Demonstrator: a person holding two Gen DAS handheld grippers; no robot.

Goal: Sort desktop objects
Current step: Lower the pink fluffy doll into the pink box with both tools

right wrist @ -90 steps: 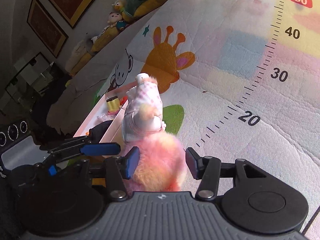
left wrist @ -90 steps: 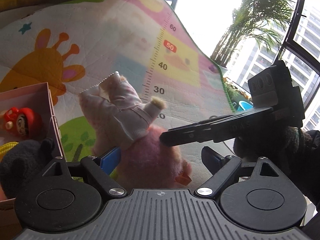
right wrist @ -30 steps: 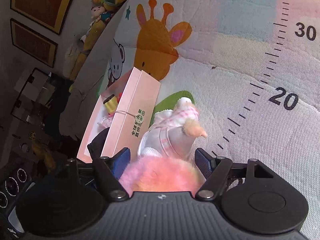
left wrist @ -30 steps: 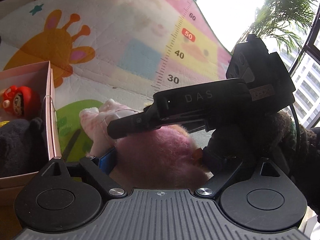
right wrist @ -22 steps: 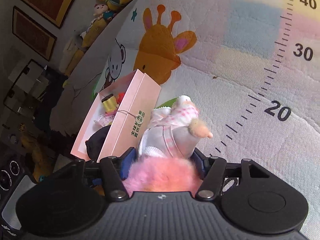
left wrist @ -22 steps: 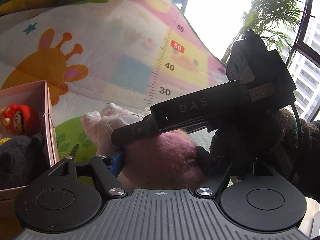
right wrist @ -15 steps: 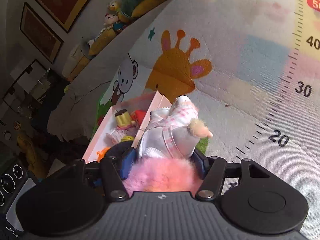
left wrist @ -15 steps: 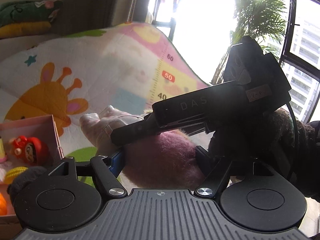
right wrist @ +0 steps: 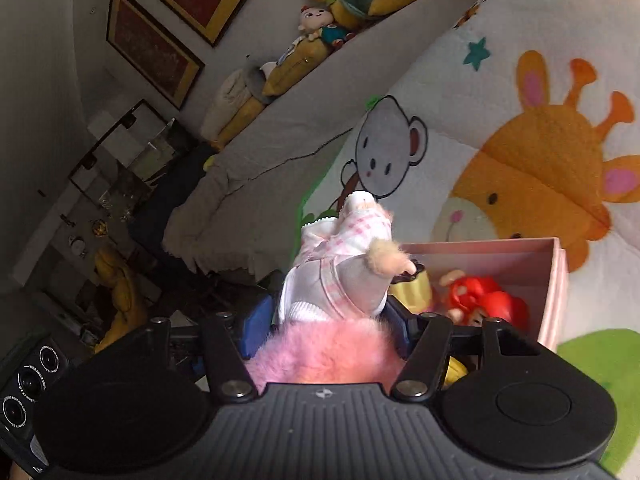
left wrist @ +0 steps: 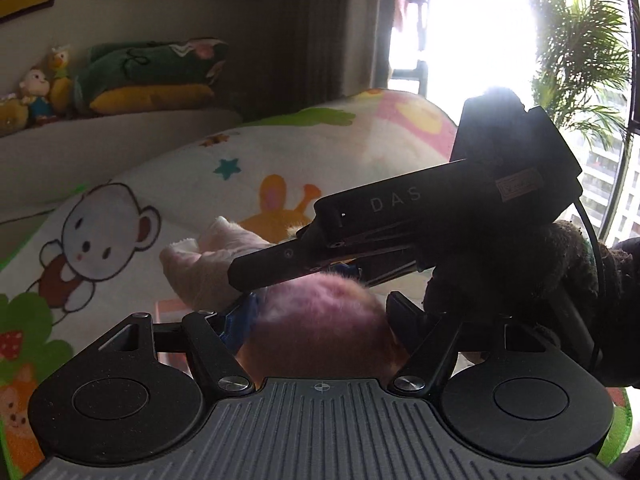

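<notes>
above the pink box, the pink plush toy is held by 2 grippers: the right gripper and left gripper are both closed snugly on it. it should be lowered gently, then both let go together.

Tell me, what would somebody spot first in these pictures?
Probably the fluffy pink plush toy in its checked dress, squeezed between both grippers in the middle of the views. Just behind it in the right wrist view sits an open pink box with a red doll inside, on a play mat showing a big orange giraffe.
</notes>
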